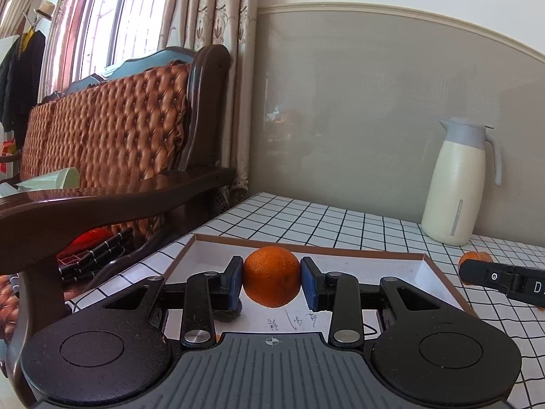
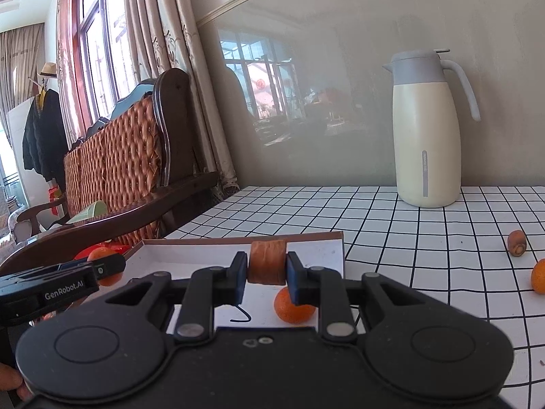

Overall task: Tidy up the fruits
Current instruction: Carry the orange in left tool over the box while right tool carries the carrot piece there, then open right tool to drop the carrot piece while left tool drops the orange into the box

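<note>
While the left gripper (image 1: 271, 281) clamps its blue pads on an orange (image 1: 271, 275) at the lower middle of the left wrist view, we see the fruit held above a shallow white box (image 1: 385, 266) with a brown rim, which sits on the checked tablecloth (image 1: 340, 225). In the right wrist view the right gripper (image 2: 266, 272) is closed tight on a brown date (image 2: 267, 261), squeezed between its pads at the centre, over the same box (image 2: 316, 248). Below it, a second orange (image 2: 289, 308) lies inside the box, partly hidden behind the right finger. At the right edge of that view another date (image 2: 516, 243) and a third orange (image 2: 539, 276) rest on the cloth, well apart from the box. A cream jug (image 2: 425, 129) stands upper right, against the wall. The left gripper shows at the left edge with its orange.
</note>
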The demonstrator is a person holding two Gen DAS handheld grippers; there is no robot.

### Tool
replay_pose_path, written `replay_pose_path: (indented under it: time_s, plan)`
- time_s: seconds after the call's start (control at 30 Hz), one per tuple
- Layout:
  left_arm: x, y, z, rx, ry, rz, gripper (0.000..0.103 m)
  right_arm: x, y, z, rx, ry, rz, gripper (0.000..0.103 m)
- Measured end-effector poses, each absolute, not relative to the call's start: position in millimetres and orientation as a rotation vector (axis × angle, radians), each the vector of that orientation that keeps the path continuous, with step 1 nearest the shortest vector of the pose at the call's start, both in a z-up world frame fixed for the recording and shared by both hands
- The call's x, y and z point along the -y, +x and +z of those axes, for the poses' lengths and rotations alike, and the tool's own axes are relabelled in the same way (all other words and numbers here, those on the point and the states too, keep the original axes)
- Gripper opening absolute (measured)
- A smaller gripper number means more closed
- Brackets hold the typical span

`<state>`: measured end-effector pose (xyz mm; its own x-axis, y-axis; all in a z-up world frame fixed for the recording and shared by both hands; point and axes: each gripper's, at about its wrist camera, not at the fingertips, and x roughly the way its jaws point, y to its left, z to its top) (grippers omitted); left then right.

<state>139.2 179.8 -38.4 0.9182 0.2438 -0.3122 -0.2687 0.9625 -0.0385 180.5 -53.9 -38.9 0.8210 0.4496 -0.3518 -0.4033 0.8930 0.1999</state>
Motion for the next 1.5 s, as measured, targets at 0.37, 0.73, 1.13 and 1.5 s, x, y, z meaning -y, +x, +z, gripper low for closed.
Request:
replay_pose_path:
  time_s: [0.37, 0.73, 1.13, 1.5]
  plan:
    - [-200, 162, -42, -0.319, -0.078, 0.287, 0.036, 37, 199, -43, -0.406, 0.105, 0.406, 0.016]
    - [-206, 186, -48, -0.328, -0.086, 0.294, 0.037, 35, 222, -51, -0.45, 0.114, 0.362, 0.016]
    - [-219, 211, -58, -0.367, -0.108, 0.327, 0.037, 26, 247, -54, -0.48, 0.096, 0.341, 0.016]
    - [-221, 225, -61, -0.396, -0.116, 0.337, 0.043, 26, 253, -58, -0.501, 0.103, 0.345, 0.031]
